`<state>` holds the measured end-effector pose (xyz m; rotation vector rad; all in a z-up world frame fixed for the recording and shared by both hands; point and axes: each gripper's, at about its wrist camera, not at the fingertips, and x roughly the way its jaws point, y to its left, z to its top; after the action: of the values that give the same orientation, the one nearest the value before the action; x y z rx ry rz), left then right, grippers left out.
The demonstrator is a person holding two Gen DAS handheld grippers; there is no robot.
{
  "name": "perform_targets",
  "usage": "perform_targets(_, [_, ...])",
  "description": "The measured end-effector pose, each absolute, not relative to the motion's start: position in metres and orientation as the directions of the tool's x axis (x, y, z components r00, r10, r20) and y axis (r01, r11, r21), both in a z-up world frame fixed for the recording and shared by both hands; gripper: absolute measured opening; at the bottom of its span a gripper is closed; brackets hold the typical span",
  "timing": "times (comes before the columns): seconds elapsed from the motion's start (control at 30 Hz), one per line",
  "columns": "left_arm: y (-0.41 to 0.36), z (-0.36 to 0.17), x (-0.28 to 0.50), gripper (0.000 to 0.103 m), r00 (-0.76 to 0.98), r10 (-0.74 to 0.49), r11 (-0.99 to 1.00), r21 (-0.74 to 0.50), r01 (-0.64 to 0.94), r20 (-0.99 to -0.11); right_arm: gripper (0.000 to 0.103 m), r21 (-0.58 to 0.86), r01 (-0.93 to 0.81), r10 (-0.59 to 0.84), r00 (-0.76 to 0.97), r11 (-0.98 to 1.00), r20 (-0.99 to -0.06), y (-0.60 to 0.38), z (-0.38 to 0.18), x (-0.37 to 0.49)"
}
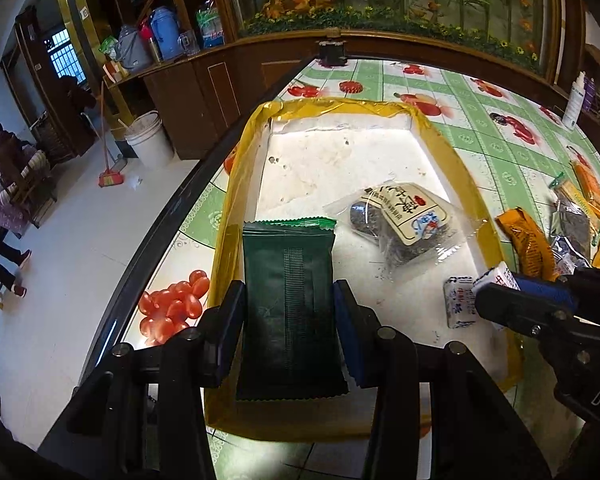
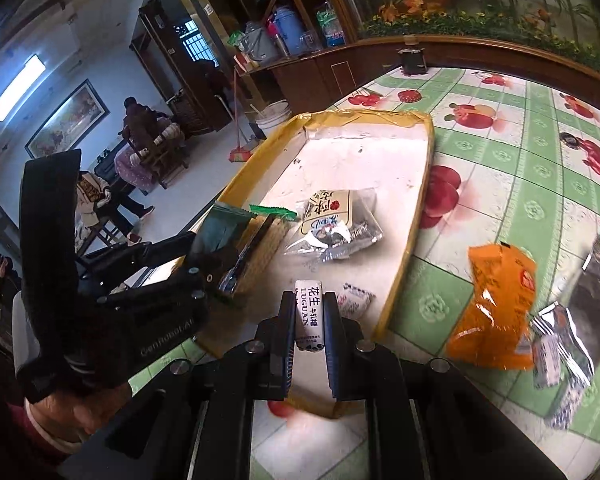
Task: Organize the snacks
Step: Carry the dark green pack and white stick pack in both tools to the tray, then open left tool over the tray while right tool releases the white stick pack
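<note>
On the table: a shallow white tray with yellow tape round its rim sits on a green-checked cloth printed with red fruit.
Left gripper: clenched on a dark green packet, one pad on each long side; the packet stands lengthwise between the fingers, its serrated green end pointing away from the camera, over the near part of the tray.
Right gripper: clamped tight on a small white candy bar with dark lettering; the bar's far end sticks out past the fingertips, above the near right part of the tray.
Right gripper seen from the left camera: it enters from the right edge with the white bar at its tip, over the tray's right rim.
Tray contents: a clear bag with a cream label and dark contents lies flat near the middle right; a small white wrapped sweet lies on the tray floor close to the right gripper's tip.
Outside the tray: an orange packet and silver-and-dark wrappers lie on the cloth to the right, apart from the tray.
Background: a wooden cabinet and a white bucket on the floor; people sit at far left, too small to detail.
</note>
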<state>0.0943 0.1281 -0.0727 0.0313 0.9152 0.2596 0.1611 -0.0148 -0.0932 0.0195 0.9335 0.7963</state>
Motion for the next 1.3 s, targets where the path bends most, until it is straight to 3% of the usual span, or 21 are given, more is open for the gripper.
perform_targets(0.5, [0.139,-0.081,0.117,0.042,0.555,0.178,0.977,0.081,-0.195,-0.812,0.013,0.304,-0.605,0.575,0.322,0.736,-0.752,0.009,-0.114,0.183])
perform_targets(0.77, [0.131,-0.085,0.129,0.046,0.54,0.211,0.974,0.129,-0.186,-0.815,0.017,0.274,-0.605,0.553,0.34,0.747,-0.761,0.014,-0.115,0.185])
perform_targets(0.87, [0.133,-0.082,0.126,0.06,0.541,0.217,0.972,0.131,-0.193,-0.812,0.024,0.267,-0.605,0.553,0.352,0.75,-0.755,0.011,-0.112,0.183])
perform_targets(0.93, [0.133,-0.078,0.122,0.064,0.556,0.22,0.972,0.132,-0.193,-0.802,0.04,0.265,-0.605,0.554,0.359,0.751,-0.751,0.008,-0.109,0.182])
perform_targets(1.03, [0.136,-0.071,0.116,0.068,0.565,0.208,0.974,0.114,-0.197,-0.799,0.054,0.277,-0.61,0.571,0.361,0.743,-0.738,0.005,-0.104,0.176])
perform_targets(1.3, [0.128,-0.045,0.096,0.068,0.611,0.136,0.985,0.041,-0.167,-0.779,0.064,0.244,-0.592,0.564,0.445,0.768,-0.695,-0.044,-0.081,0.132])
